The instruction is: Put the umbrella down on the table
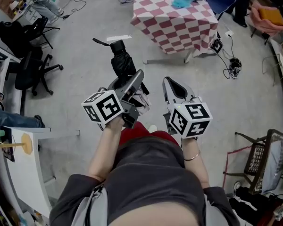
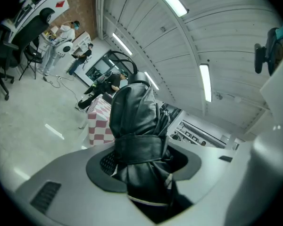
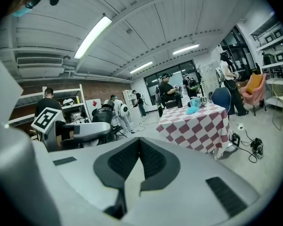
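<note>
Umbrella (image 2: 137, 126), folded, sits clamped in my left gripper (image 1: 134, 81) for carrying to the checkered table (image 1: 174, 18), my right gripper (image 3: 134, 166) pressed together, empty.

black umbrella (image 1: 122, 60), red-and-white checked table (image 1: 175, 23), grey floor (image 1: 85, 46)

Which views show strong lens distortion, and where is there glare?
Left gripper view: strong fisheye, black corners, ceiling lamp burnt out white, umbrella dark with a soft sheen. Right gripper view: same fisheye, ceiling tube glaring. Head view: milder bending at the edges, even light, faint shadows on the floor.
</note>
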{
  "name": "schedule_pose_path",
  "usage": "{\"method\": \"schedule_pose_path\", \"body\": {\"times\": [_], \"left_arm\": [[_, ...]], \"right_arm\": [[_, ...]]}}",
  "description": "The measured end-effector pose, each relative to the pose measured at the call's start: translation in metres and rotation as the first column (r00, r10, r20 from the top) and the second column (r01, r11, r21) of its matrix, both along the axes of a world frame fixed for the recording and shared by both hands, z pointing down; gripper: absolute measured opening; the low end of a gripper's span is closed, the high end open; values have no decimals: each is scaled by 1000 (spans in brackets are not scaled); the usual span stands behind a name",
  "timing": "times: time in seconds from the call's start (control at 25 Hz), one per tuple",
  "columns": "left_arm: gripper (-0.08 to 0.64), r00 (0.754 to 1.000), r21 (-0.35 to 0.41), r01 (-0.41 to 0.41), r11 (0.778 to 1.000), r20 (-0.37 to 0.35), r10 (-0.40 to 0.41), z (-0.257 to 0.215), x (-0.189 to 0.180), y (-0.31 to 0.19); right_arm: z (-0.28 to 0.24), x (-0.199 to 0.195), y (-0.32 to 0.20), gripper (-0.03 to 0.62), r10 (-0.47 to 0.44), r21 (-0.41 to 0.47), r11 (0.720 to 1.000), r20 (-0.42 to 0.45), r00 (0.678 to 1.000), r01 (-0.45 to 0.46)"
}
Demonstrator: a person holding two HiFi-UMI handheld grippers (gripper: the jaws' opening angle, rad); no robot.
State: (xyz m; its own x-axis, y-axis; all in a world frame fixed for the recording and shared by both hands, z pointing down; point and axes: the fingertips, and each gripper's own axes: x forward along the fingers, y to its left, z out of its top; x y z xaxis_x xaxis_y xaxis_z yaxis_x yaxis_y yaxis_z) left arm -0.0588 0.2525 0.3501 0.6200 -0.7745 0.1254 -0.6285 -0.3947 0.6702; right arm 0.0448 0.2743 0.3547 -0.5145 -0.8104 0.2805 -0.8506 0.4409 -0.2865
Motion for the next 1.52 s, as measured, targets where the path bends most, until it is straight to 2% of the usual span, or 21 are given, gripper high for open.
{"method": "schedule_pose_path", "body": {"times": [0.36, 0.72, 1.0, 1.52], "left_arm": [[224, 1000, 19, 0, 1000, 14, 0, -9, 13, -5], [224, 1000, 7, 5, 1000, 29, -5, -5, 15, -38], [224, 1000, -5, 7, 1000, 20, -7, 3, 10, -96], [224, 1000, -44, 2, 999, 7, -2, 16, -16, -229]], "right_arm": [[-4, 14, -8, 18, 2, -1, 1000, 20, 1000, -2], [-3, 20, -42, 18, 0, -7, 1000, 28, 1000, 0], [4, 17, -95, 18, 4, -23, 1000, 13, 1000, -4], [11, -4, -225, 18, 22, -52, 998, 12, 1000, -21]]}}
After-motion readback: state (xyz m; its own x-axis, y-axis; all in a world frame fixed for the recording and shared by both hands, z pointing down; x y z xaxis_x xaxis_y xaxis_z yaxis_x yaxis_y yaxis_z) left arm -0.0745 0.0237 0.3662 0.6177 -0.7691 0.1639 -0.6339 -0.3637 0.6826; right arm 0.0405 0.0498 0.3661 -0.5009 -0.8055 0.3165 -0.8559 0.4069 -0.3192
